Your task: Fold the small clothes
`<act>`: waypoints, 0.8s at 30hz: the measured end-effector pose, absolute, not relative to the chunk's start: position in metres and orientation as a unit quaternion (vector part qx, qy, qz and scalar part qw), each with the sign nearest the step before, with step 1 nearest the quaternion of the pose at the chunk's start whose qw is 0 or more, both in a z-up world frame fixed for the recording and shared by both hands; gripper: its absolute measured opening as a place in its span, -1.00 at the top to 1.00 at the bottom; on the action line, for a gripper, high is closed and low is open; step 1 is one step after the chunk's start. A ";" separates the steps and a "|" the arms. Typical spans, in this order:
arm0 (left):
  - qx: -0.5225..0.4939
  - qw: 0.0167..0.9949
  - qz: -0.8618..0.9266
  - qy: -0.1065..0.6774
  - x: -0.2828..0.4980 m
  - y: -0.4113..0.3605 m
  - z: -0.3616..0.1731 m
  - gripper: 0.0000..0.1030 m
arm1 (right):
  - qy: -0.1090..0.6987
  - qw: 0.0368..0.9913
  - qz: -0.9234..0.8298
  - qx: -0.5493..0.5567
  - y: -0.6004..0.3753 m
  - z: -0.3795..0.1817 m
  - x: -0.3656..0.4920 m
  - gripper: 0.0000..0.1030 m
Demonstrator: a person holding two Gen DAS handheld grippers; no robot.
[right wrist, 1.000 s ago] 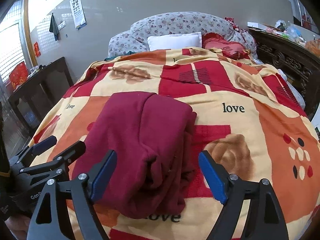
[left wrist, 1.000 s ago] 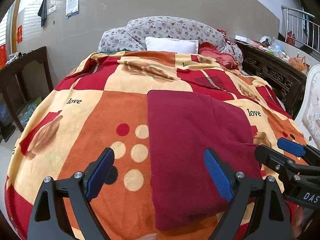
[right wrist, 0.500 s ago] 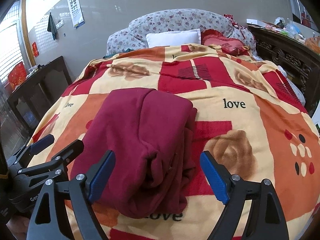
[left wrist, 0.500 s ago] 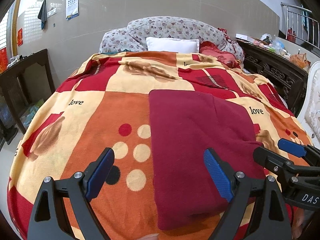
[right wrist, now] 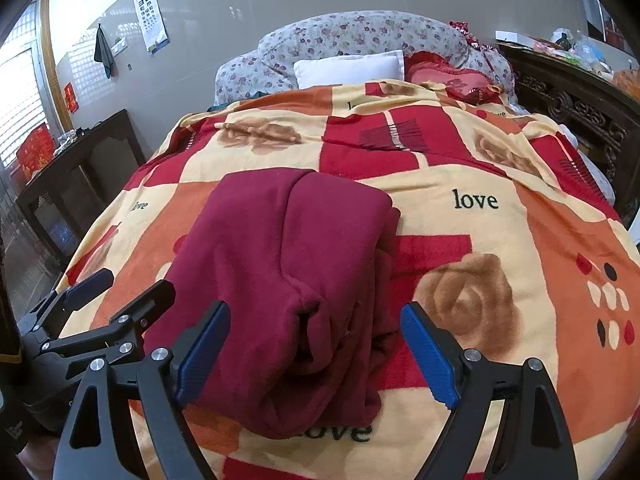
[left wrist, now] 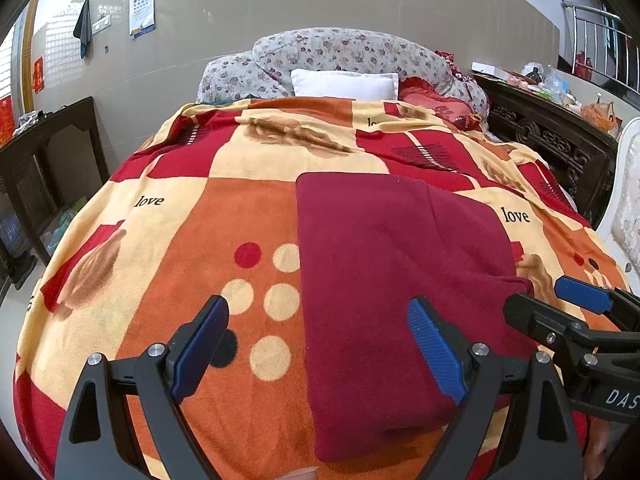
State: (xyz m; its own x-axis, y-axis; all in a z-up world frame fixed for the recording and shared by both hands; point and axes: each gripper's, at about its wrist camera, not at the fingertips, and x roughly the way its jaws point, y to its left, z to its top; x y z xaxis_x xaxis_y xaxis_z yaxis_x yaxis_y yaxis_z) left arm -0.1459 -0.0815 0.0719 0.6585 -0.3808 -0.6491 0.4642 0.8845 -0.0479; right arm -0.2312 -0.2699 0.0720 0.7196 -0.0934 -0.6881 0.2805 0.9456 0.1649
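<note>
A dark red garment [left wrist: 384,288] lies folded into a rectangle on the patterned blanket [left wrist: 208,248]; in the right wrist view the garment [right wrist: 288,280] shows bunched layers at its near end. My left gripper [left wrist: 316,352] is open and empty, hovering over the garment's near left edge. My right gripper [right wrist: 316,348] is open and empty, hovering over the garment's near end. Each gripper shows in the other's view: the right gripper [left wrist: 560,304] at the garment's right side, the left gripper [right wrist: 120,288] at its left side.
The bed fills both views, with a white pillow [left wrist: 344,84] and floral bolsters [left wrist: 344,52] at the head. A dark wooden side table [left wrist: 44,152] stands on the left. A carved dark wooden frame [left wrist: 552,144] with clutter and a white chair [left wrist: 628,216] stand on the right.
Both grippers have drawn back slightly from the garment and stay open. The garment lies still in its folded shape.
</note>
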 end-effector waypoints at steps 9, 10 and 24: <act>0.062 0.910 -0.232 0.339 -0.145 -0.082 0.071 -0.75 | 0.363 0.917 -0.102 0.132 -0.271 0.070 -0.230 -0.76; 0.062 0.910 -0.231 0.340 -0.145 -0.083 0.071 -0.75 | 0.364 0.916 -0.102 0.132 -0.271 0.070 -0.230 -0.76; 0.064 0.913 -0.237 0.327 -0.141 -0.077 0.067 -0.75 | 0.372 0.913 -0.100 0.132 -0.270 0.065 -0.227 -0.76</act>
State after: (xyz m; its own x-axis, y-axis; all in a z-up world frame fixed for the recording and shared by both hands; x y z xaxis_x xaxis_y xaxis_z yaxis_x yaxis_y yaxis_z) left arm -0.1407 -0.0774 0.0668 0.6744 -0.3902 -0.6268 0.4737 0.8798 -0.0380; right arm -0.2267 -0.2704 0.0652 0.7040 -0.0838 -0.7052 0.2806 0.9450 0.1678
